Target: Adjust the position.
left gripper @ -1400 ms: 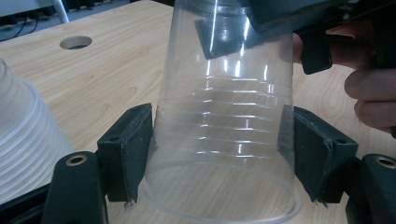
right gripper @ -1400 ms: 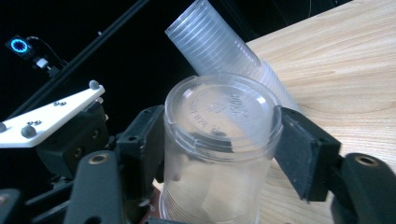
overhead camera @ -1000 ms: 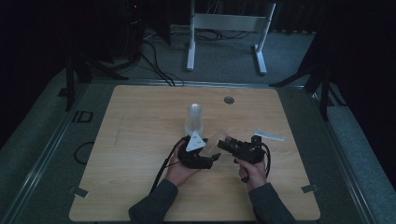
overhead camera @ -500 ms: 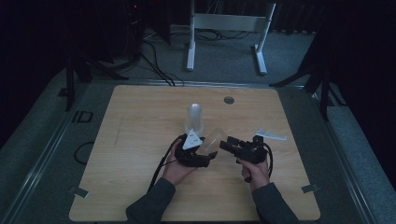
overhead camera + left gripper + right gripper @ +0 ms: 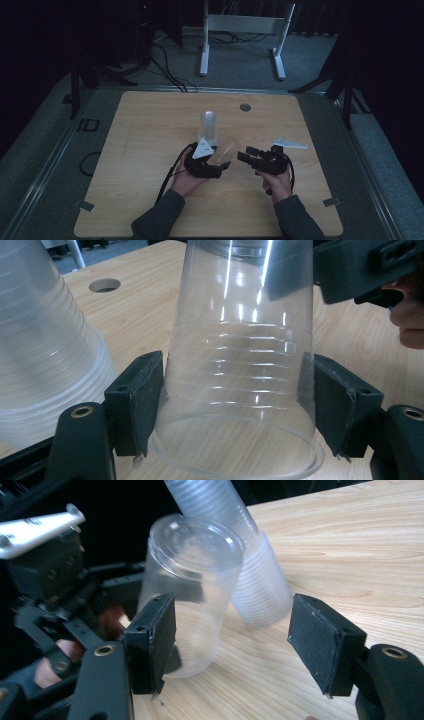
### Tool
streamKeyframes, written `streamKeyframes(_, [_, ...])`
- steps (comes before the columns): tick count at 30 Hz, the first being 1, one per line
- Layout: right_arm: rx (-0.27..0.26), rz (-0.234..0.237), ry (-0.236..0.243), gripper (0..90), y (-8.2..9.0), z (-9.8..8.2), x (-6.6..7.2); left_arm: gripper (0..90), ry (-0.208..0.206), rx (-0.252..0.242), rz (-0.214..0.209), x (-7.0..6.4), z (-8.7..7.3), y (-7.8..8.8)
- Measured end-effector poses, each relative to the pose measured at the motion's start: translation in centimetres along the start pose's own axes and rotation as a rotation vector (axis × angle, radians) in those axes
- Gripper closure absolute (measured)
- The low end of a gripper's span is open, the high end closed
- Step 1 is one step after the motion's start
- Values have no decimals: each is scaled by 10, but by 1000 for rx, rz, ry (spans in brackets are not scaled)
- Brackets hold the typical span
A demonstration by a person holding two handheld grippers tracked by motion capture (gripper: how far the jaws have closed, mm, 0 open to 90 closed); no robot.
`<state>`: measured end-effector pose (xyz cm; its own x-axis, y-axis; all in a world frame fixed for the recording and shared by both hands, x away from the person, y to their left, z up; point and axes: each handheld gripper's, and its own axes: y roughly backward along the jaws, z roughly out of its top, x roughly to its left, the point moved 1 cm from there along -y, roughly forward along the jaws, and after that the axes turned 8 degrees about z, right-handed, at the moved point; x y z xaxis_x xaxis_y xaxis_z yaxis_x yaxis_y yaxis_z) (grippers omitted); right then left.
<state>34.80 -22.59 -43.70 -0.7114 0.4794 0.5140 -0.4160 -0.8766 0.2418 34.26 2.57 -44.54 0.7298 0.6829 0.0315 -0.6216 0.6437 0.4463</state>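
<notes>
The left gripper (image 5: 232, 405) is pinching one clear cup (image 5: 240, 365), already separated from the stack (image 5: 209, 126); the right gripper (image 5: 232, 645), jaws spread but closing, is reaching for it.

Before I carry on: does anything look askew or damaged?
Nothing looks damaged. The single clear plastic cup is tilted, clamped in the left gripper, beside the upright stack of clear plastic cups.

On the wooden worktop (image 5: 150, 150), the left gripper (image 5: 220, 165) grips a clear plastic cup (image 5: 229, 148), tilted toward the right gripper (image 5: 245, 156), whose jaws have just been closing near the cup's far end. A stack of clear cups (image 5: 209, 126) stands just behind. A white plate (image 5: 290, 145) lies to the right.
</notes>
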Motion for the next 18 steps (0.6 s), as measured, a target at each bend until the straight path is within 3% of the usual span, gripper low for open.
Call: streamKeyframes(18, [113, -101, 126, 351, 3, 10, 7, 276, -11, 4, -23, 4, 2, 6])
